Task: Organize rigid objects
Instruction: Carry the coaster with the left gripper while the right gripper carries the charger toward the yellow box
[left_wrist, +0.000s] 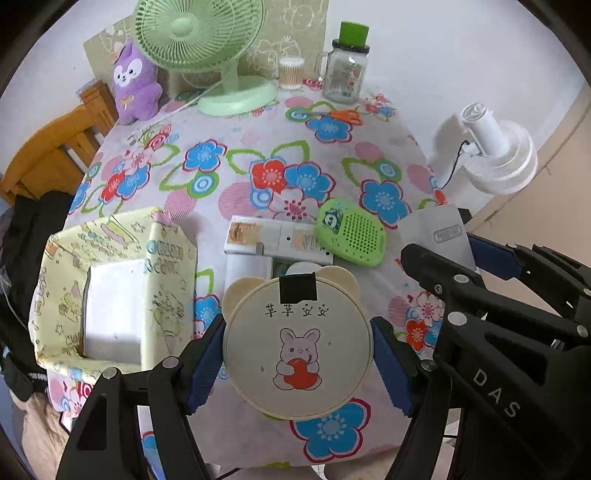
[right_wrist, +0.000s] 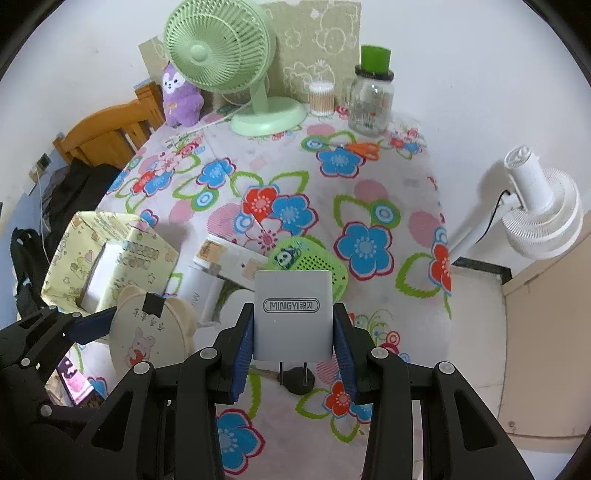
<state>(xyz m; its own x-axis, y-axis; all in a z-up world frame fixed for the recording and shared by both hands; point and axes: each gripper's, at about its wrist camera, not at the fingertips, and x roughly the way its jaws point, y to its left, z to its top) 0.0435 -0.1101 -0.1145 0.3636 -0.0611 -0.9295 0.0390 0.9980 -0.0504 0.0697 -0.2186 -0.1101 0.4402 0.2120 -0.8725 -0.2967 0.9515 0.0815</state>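
Left gripper (left_wrist: 297, 356) pinches the round cream mirror (left_wrist: 297, 347) with the rabbit print, blue pads tight on both sides, held above the flowered tablecloth (left_wrist: 258, 147). Right gripper (right_wrist: 293, 332) clamps the grey charger (right_wrist: 292, 314) between its pads, prongs pointing down, clear of the cloth.

Beyond the mirror, a cluster sits close: a white box (left_wrist: 273, 236), a white tube (left_wrist: 245, 267) beside it, and a green perforated case (left_wrist: 351, 232) leaning on the box. Past that cluster the middle of the table lies open right up to the back row. The table's right edge falls away near the charger, with floor and a white fan (right_wrist: 535, 210) beyond it.

To the left, the yellow fabric bin (left_wrist: 110, 280) stands open at the table's left edge, a white box (left_wrist: 114, 306) inside it.

At the back stand a green fan (left_wrist: 199, 48), a purple plush (left_wrist: 135, 83), a cotton-swab tub (left_wrist: 291, 73), a glass jar (left_wrist: 345, 70) with a green lid, and orange scissors (left_wrist: 345, 115).

Only the right view shows a dark key (right_wrist: 295, 380) on the cloth under the charger.
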